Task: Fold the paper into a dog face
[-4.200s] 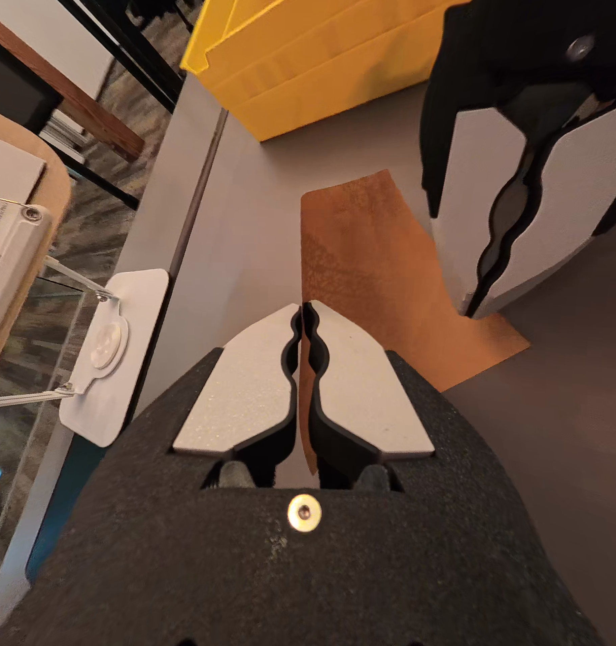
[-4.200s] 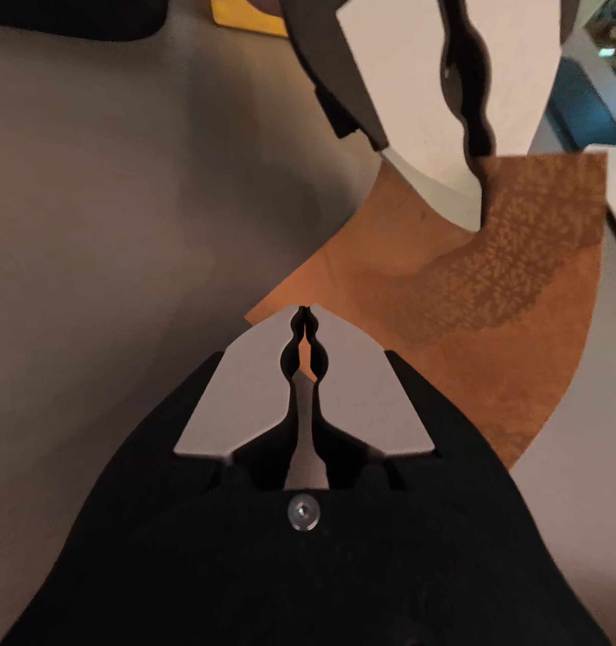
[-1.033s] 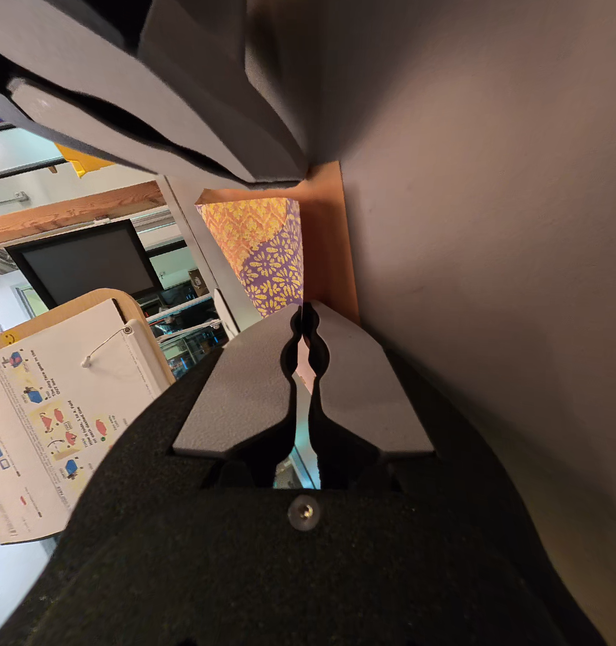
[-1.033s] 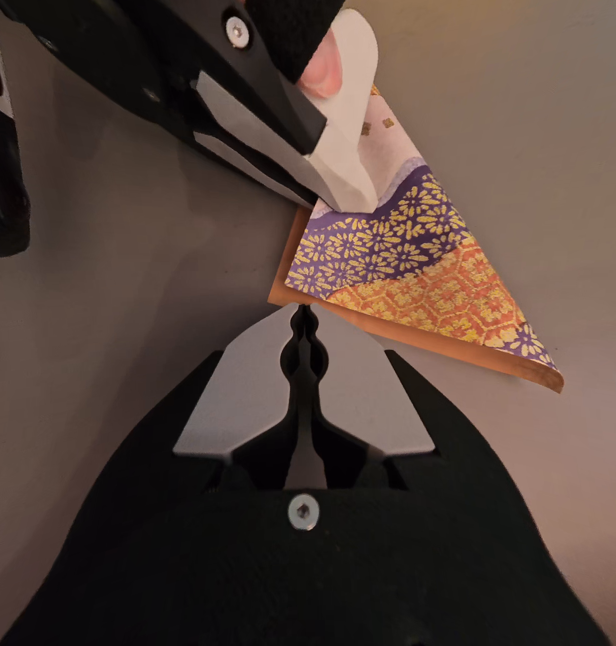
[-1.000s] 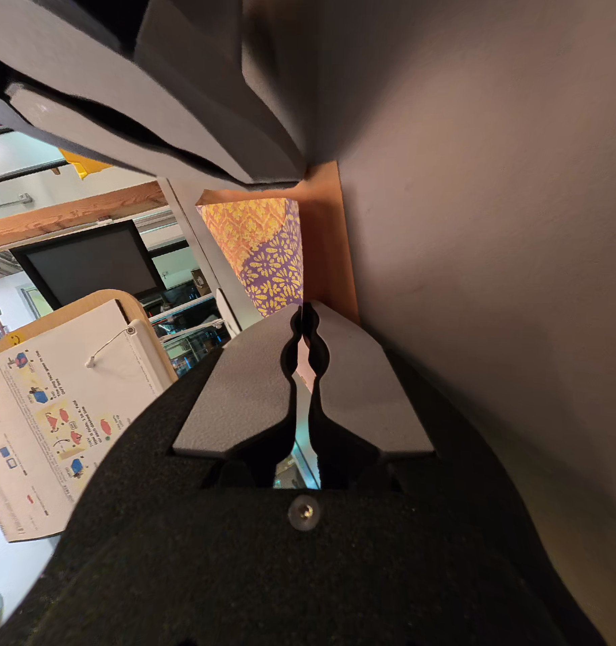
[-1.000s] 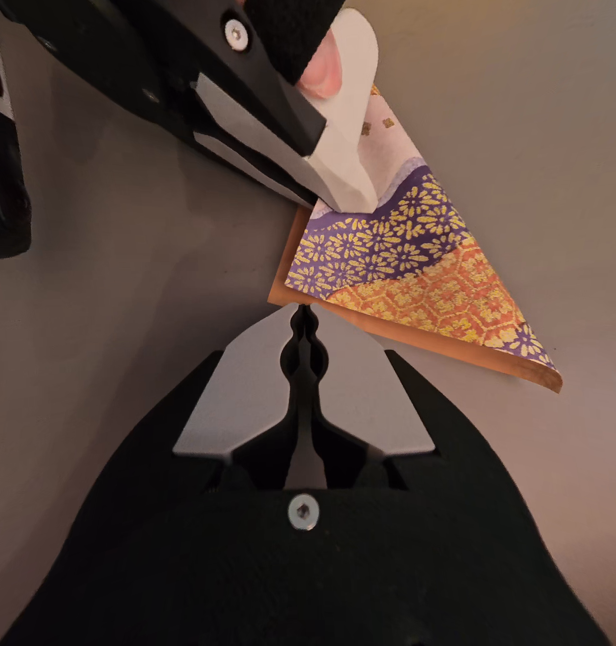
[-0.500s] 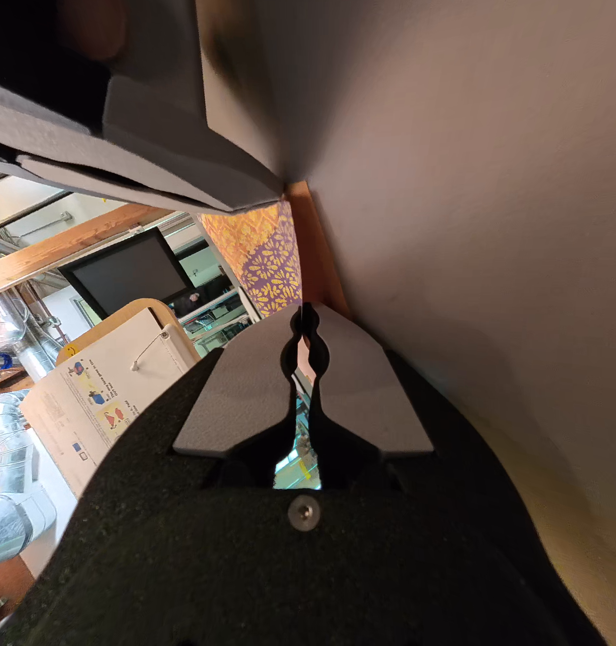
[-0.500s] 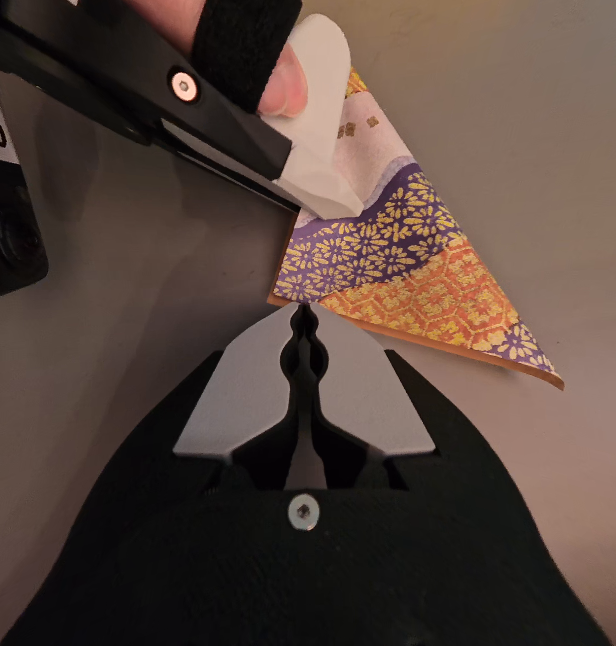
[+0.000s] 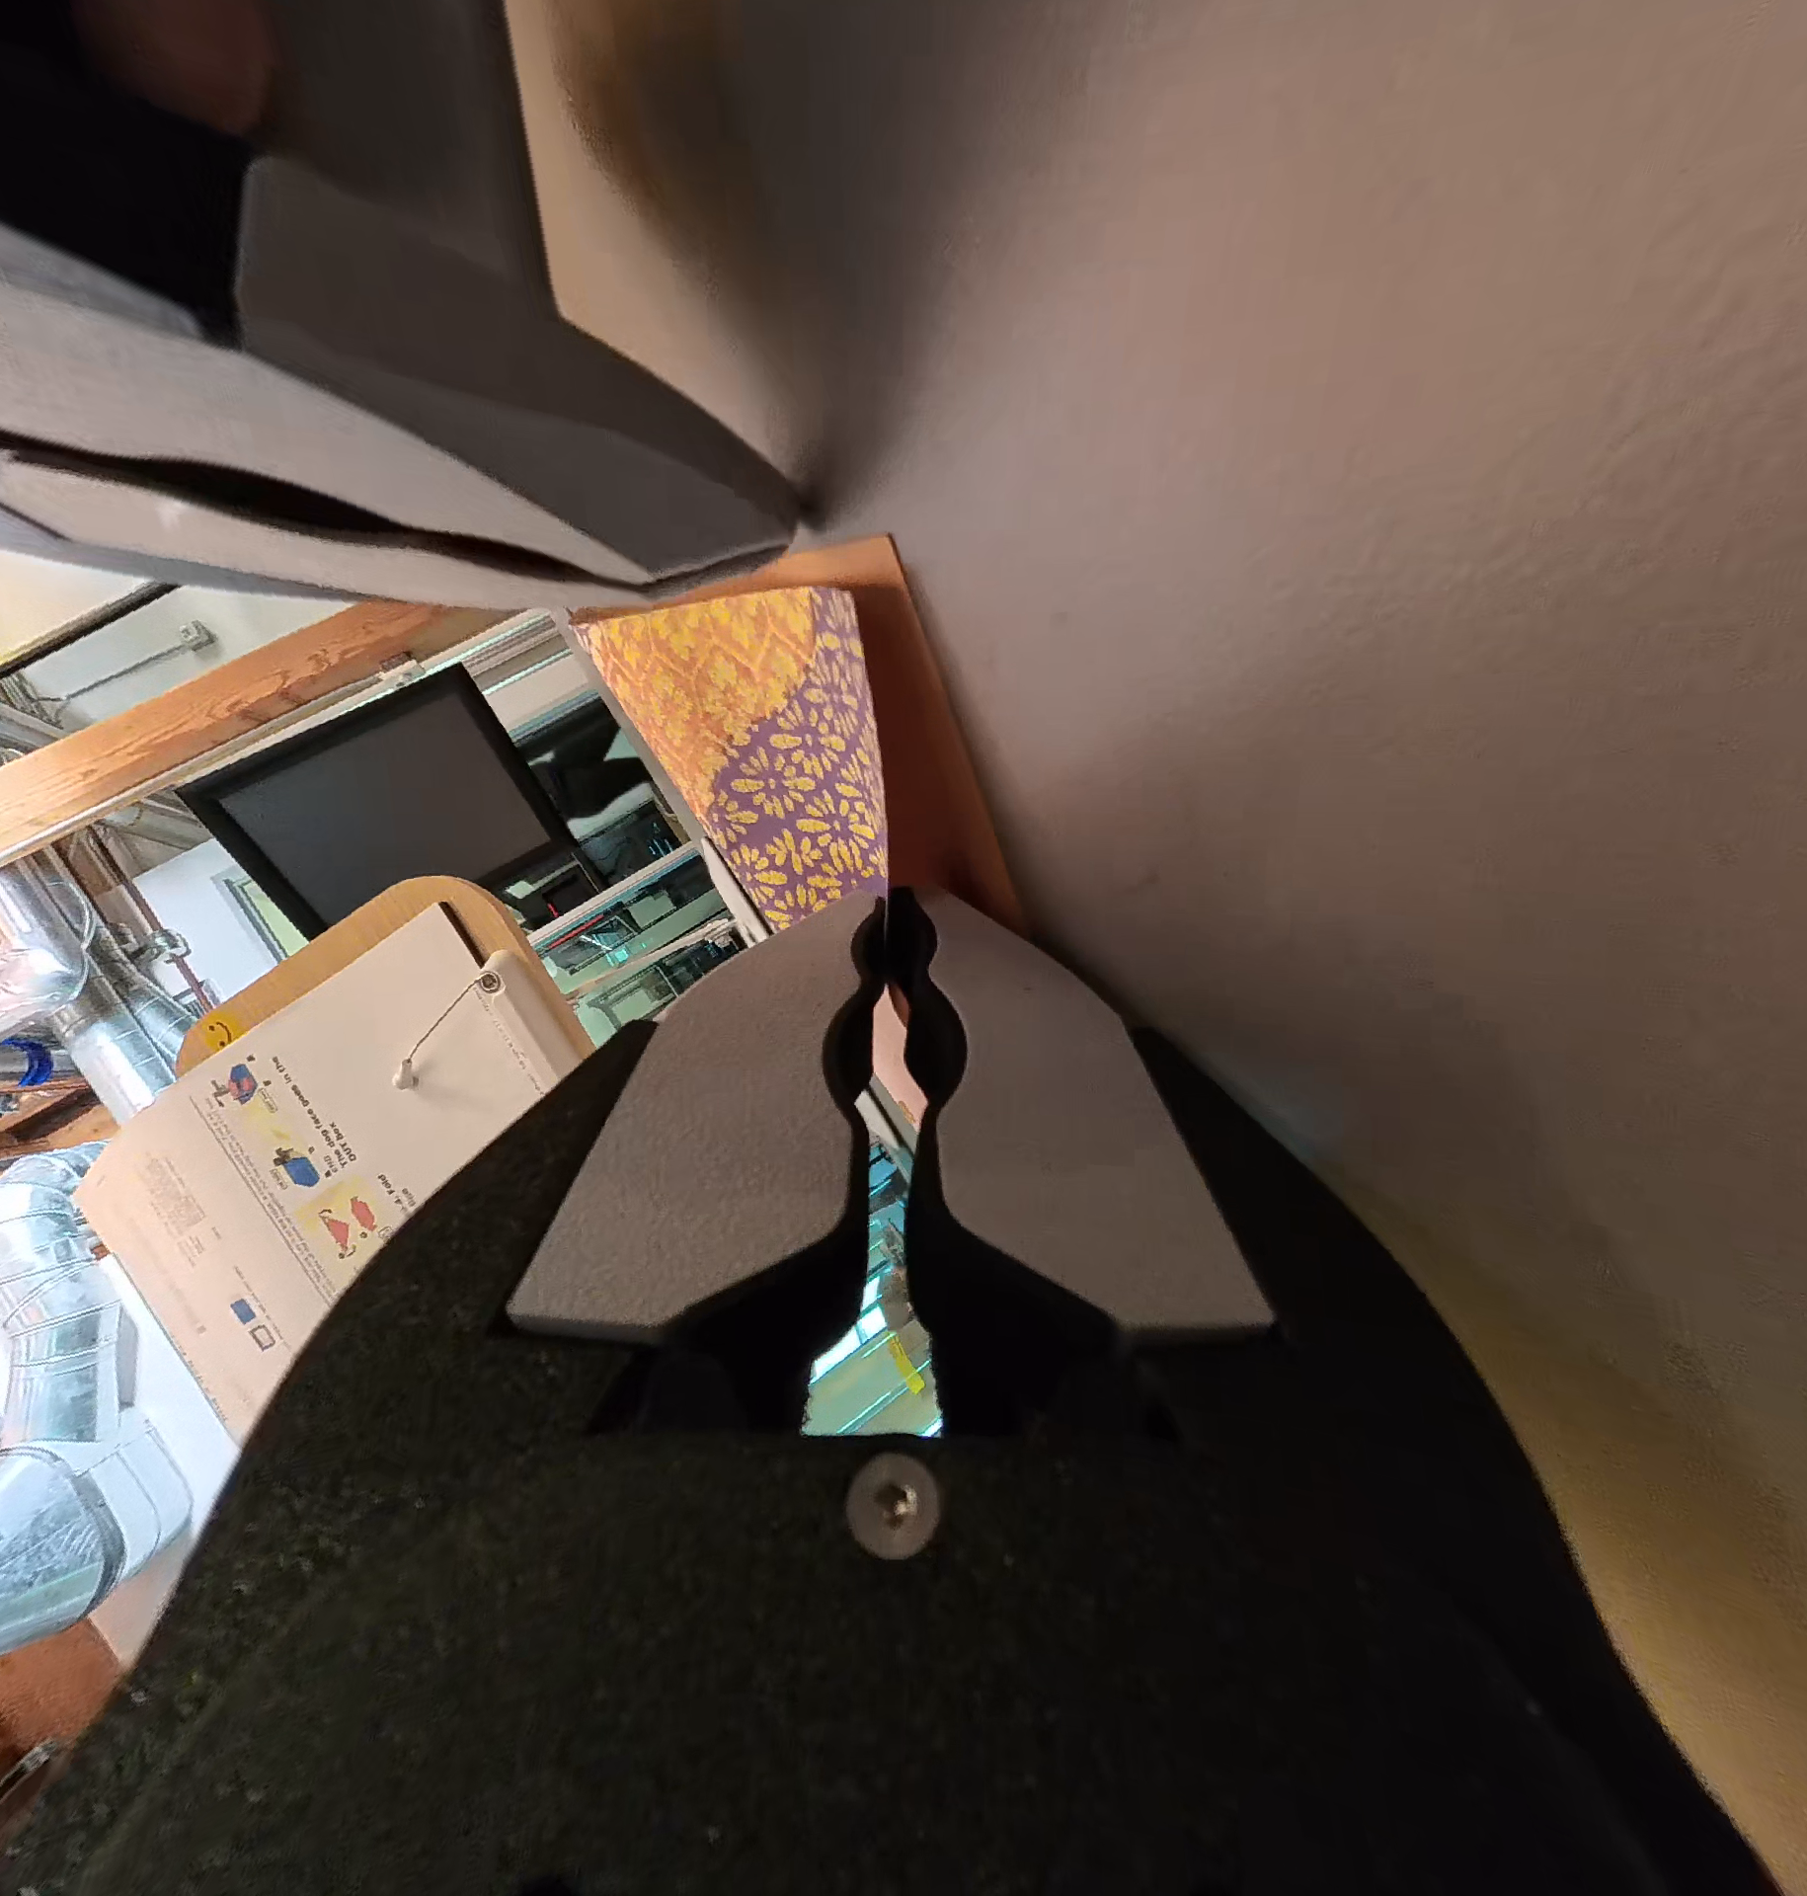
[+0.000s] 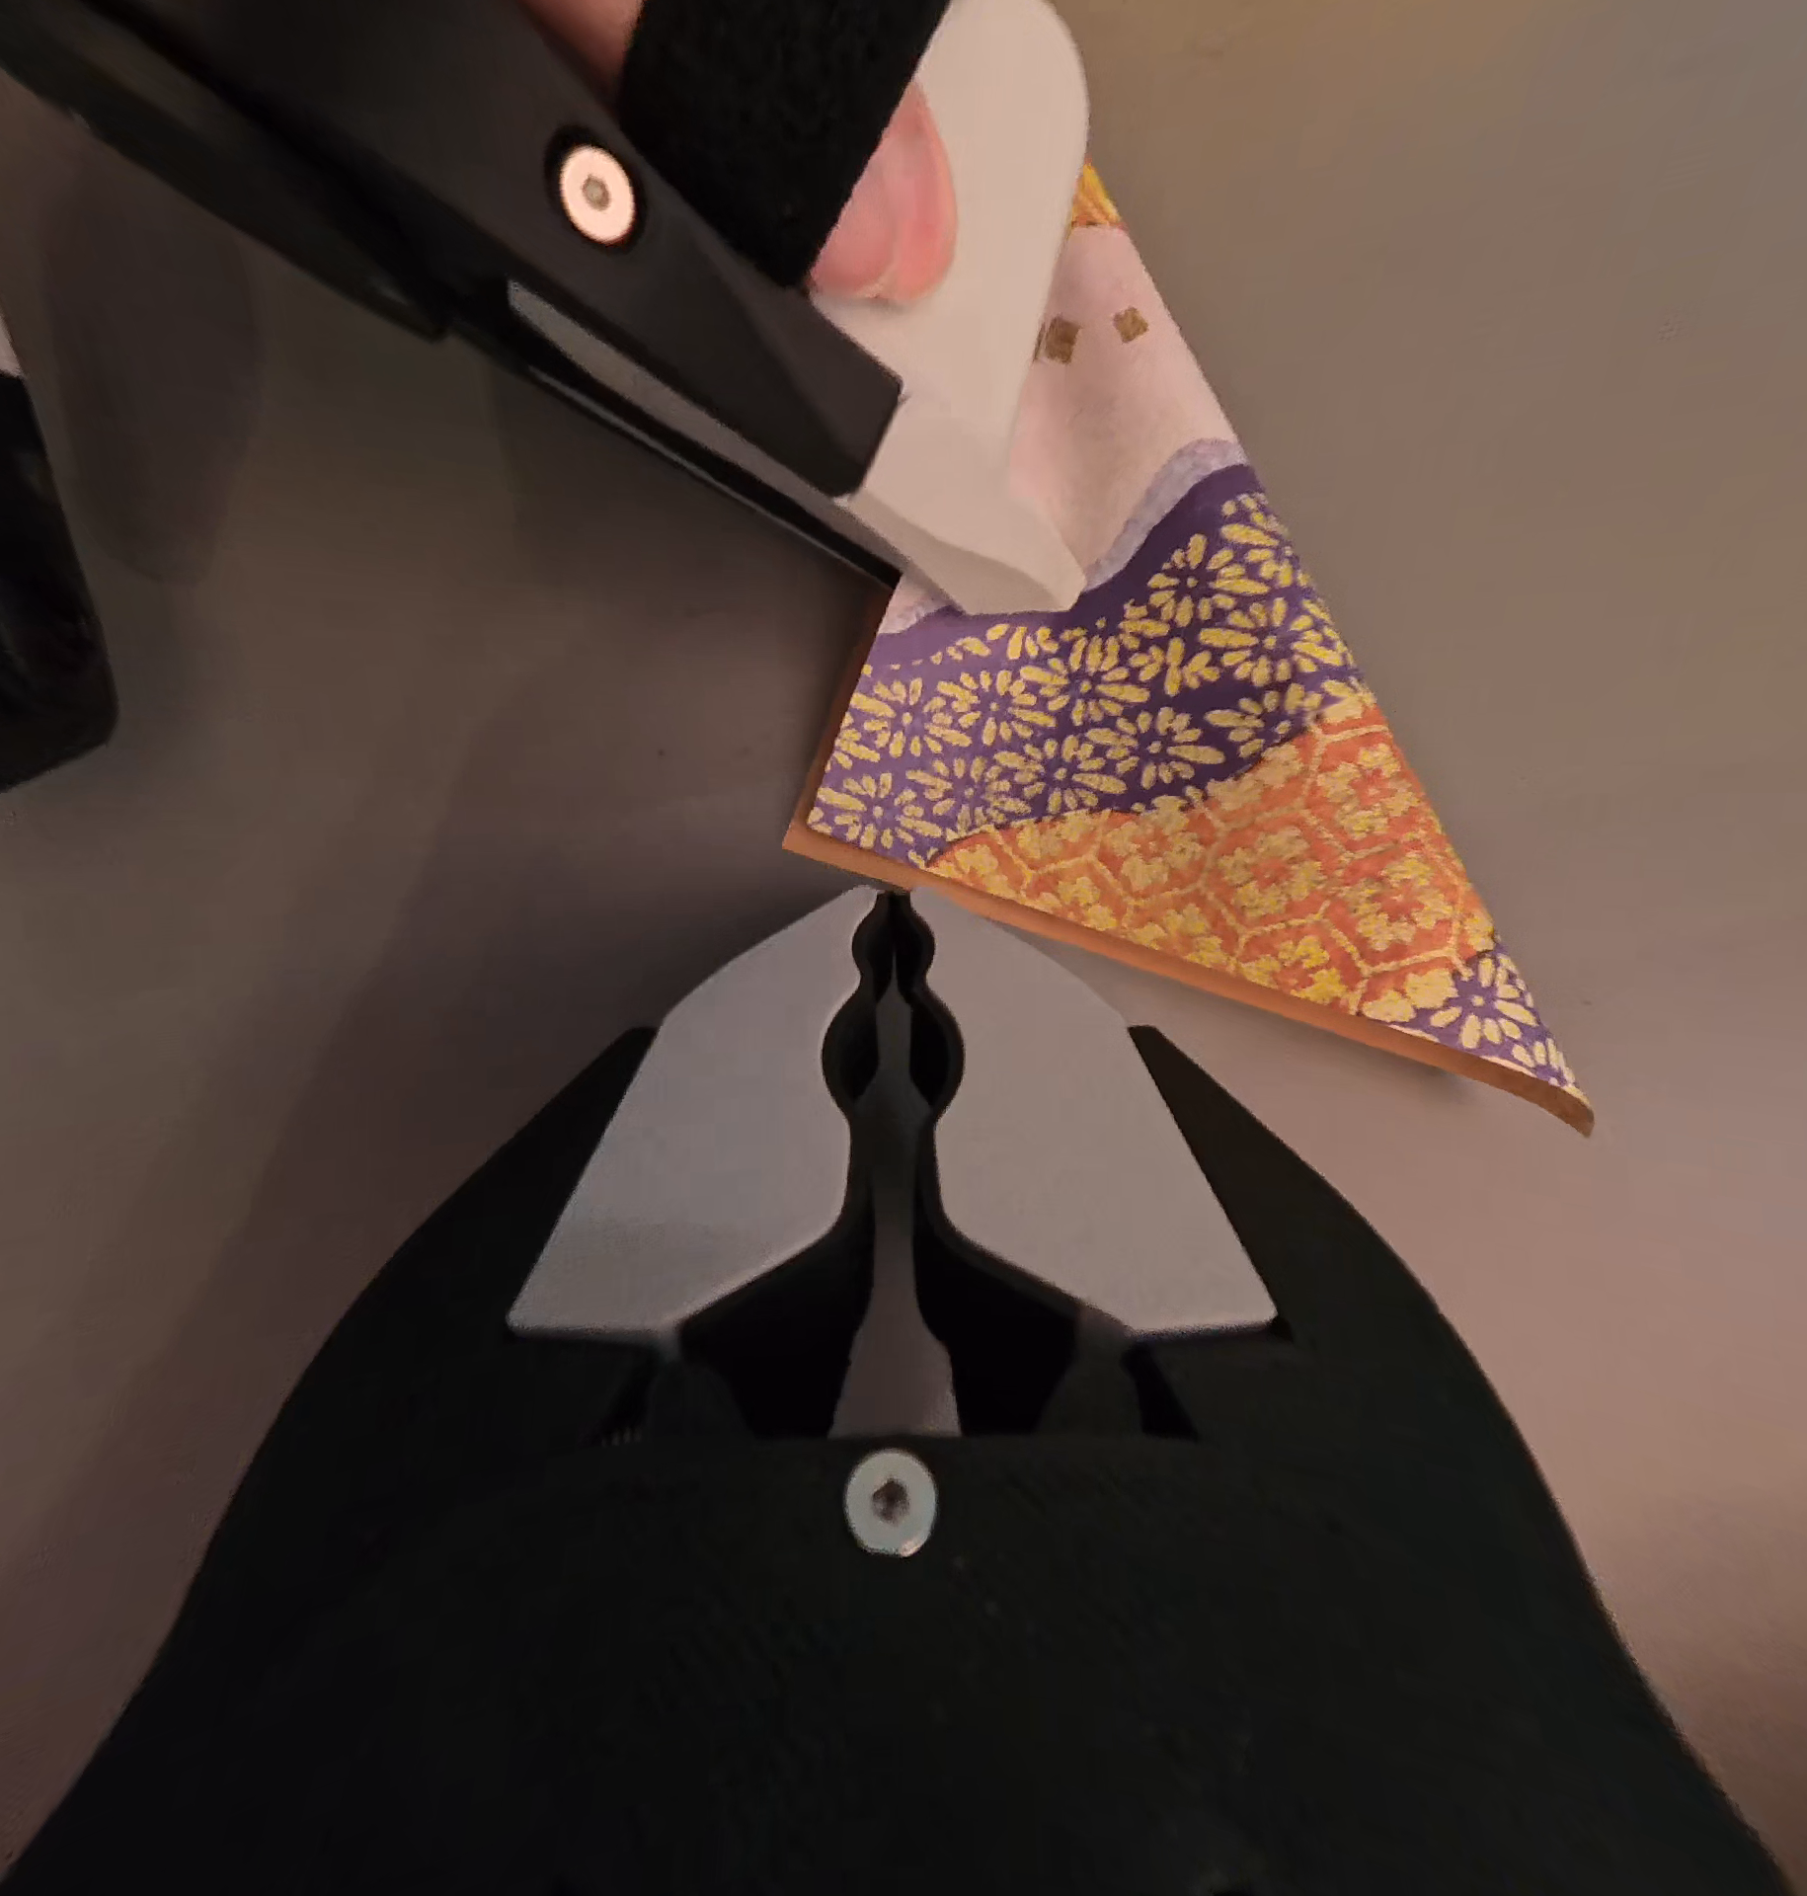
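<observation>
Right of centre in my right wrist view, the paper (image 10: 1166, 759) lay on the grey table (image 10: 417, 821) folded to a triangle, my left gripper (image 10: 981, 575) clamped on its upper edge, my right gripper (image 10: 891, 908) closed empty just below; next, I judged, flattening that crease.

The origami paper (image 10: 1166, 780) is showing a matt printed face in purple, orange and white with faintly glinting gold motifs, over a plain tan underside. The table (image 10: 366, 923) is looking smooth, matt and grey. The right gripper (image 10: 889, 908) is presenting pale, finely grained matt finger plates in a rough black housing with a shiny metal screw (image 10: 889, 1503). A wooden beam (image 9: 212, 708) is showing visible grain.
</observation>
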`<state>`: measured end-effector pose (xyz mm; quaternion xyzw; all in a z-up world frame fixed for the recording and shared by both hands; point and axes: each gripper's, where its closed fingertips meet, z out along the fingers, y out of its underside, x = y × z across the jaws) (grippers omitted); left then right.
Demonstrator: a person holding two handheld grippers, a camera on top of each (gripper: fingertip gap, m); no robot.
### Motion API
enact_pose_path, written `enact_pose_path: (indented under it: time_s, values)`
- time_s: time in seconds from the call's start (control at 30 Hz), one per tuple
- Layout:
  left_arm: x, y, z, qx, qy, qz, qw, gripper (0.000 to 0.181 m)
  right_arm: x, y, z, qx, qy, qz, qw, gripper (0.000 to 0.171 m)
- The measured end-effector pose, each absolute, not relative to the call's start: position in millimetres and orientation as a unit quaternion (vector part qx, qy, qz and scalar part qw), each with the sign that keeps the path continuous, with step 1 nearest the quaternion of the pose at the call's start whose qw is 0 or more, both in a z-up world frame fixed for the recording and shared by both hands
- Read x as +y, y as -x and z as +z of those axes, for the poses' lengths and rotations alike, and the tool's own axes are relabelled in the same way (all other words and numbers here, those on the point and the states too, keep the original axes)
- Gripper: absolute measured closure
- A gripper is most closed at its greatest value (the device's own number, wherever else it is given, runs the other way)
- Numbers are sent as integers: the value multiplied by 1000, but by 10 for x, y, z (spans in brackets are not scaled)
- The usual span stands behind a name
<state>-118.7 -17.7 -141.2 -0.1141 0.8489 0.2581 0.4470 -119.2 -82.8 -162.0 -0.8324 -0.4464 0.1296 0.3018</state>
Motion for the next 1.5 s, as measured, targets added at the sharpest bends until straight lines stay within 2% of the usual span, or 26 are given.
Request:
enact_pose_path:
  time_s: [0.67,0.8,0.97,1.27,1.47,1.5]
  values:
    - [-215,1229,-1442,846,99,269,449,181,-766,1207,-1607,-422,845,135,299,169]
    - [-222,1240,-1449,846,91,276,448,181,-855,1293,-1504,-424,834,182,302,170]
    - [-225,1255,-1458,844,86,284,448,181,-872,1173,-1505,-459,825,144,296,170]
    - [-218,1278,-1480,846,101,270,449,181,-702,941,-1368,-447,822,101,339,170]
    - [-157,1278,-1499,847,169,222,452,181,-572,799,-1234,-407,826,110,374,169]
    - [-139,1273,-1481,845,185,215,454,181,-553,781,-1204,-399,826,114,380,164]
